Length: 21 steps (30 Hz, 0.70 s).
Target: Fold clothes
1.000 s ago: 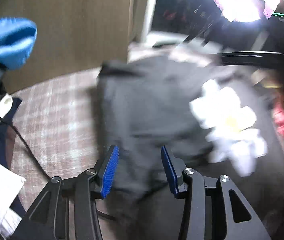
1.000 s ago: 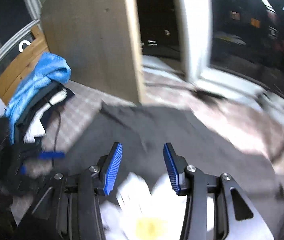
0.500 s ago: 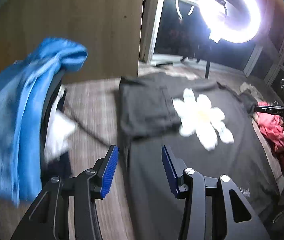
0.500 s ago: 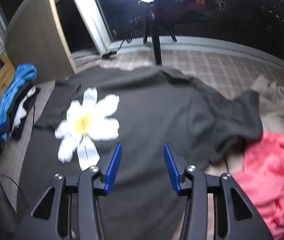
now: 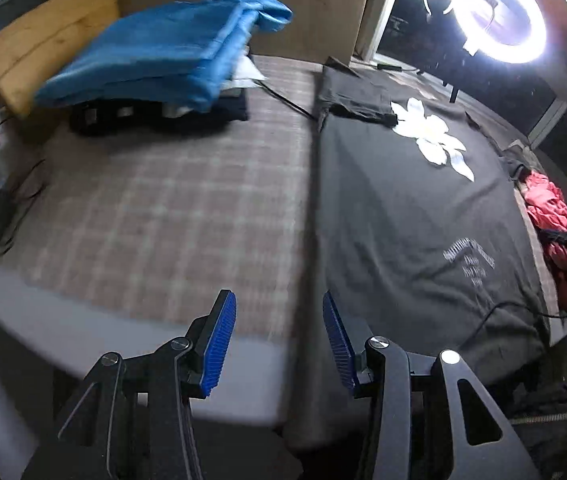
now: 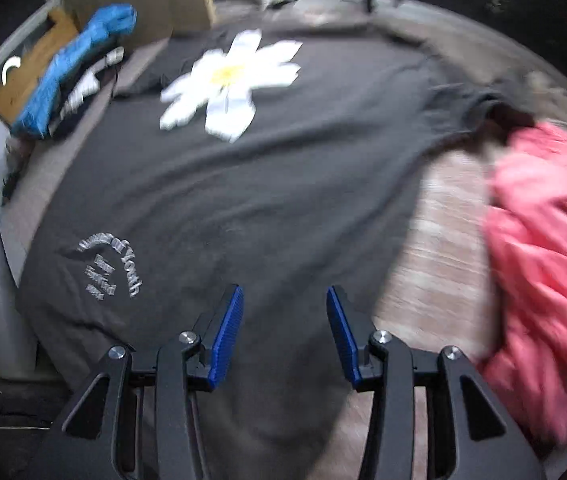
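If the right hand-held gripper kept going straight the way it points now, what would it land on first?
Most likely the black T-shirt spread on the bed: the right hand-held gripper is open, holding nothing, angled down over the shirt's near hem. The pink garment lies off to the side. Depth is hard to judge.

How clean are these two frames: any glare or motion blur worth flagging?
Left wrist view: the ring light blows out its corner, and the plaid bedcover is streaked. Right wrist view: no glare, but the black T-shirt and pink garment are smeared; only the gripper fingers stay sharp.
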Tool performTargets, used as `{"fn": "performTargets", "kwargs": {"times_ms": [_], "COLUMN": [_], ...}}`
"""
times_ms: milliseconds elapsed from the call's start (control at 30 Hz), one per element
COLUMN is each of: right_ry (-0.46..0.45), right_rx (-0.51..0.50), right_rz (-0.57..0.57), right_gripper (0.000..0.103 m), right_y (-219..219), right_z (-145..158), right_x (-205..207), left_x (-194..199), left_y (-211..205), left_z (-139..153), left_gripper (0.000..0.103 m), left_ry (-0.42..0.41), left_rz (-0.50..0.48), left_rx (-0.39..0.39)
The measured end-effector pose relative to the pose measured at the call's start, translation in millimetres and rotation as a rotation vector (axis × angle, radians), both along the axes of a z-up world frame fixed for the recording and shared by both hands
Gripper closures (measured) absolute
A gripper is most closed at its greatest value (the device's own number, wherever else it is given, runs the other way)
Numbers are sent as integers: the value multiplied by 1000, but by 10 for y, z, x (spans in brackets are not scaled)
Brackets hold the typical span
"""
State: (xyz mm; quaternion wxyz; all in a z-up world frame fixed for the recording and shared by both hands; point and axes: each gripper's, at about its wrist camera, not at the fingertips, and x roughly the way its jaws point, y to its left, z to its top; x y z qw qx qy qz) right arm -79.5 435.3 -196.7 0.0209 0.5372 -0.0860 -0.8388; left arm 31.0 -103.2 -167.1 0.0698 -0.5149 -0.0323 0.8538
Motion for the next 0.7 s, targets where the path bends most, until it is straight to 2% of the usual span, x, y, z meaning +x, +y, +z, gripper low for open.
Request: {"fn": "performTargets", "kwargs": {"times_ms": [67, 133, 233, 367, 500, 600, 700], "right_ry": [46, 57, 21, -58, -140, -139, -102], "right_rx": [0, 16, 20, -1, 57, 44, 48], "right_rz": [-50, -101, -172, -244, -280, -314, -319], "right_gripper": [60, 60, 60, 60, 60, 60, 60], "right_y": [124, 207, 171, 26, -193, -269, -353], "right_z": [225, 315, 164, -176, -491, -504, -299], "right_x": [222, 474, 847, 1282, 1603, 1733, 1731], "left_x": [137, 190, 171, 142, 220, 296, 371], "left_y": [-43, -35, 27, 149, 296, 340, 318], "left_z": [53, 38, -80, -380, -653, -754, -739], "left_gripper": [57, 57, 57, 57, 57, 57, 57], "left_ry": [5, 5, 5, -70, -143, -165, -154], "left_rz": [-8, -36, -98, -171, -251, -283, -278], "left_rx": [-12, -10, 26, 64, 39, 28, 31]}}
